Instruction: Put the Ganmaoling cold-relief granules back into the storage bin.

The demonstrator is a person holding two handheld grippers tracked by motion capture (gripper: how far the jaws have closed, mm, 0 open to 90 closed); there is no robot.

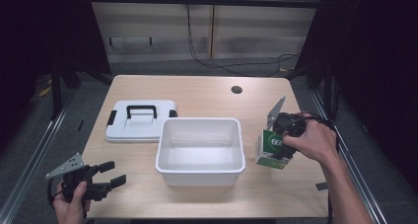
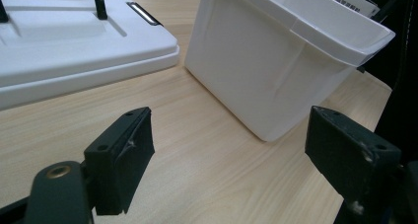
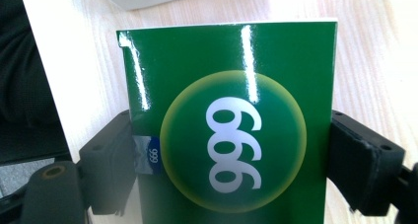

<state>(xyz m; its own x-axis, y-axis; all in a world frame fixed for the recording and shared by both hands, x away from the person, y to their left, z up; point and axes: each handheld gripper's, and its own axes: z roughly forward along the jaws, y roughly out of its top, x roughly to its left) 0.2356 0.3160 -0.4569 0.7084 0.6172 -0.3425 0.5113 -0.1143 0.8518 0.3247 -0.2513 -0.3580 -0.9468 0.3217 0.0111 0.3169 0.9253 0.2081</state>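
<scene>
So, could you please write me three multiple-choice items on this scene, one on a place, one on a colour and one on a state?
1. Where does the white lid lie?
A. On the bin
B. On the table, at the bin's far left
C. On the floor

2. What colour is the box between the right gripper's jaws?
A. Red
B. Blue
C. Green

3. How is the left gripper?
A. Open, holding nothing
B. Shut on the lid
C. Shut on the bin's rim

Answers:
1 B: the lid rests flat on the table beside the open white bin.
2 C: its face is green with white digits.
3 A: its jaws stand wide apart over bare wood.
</scene>
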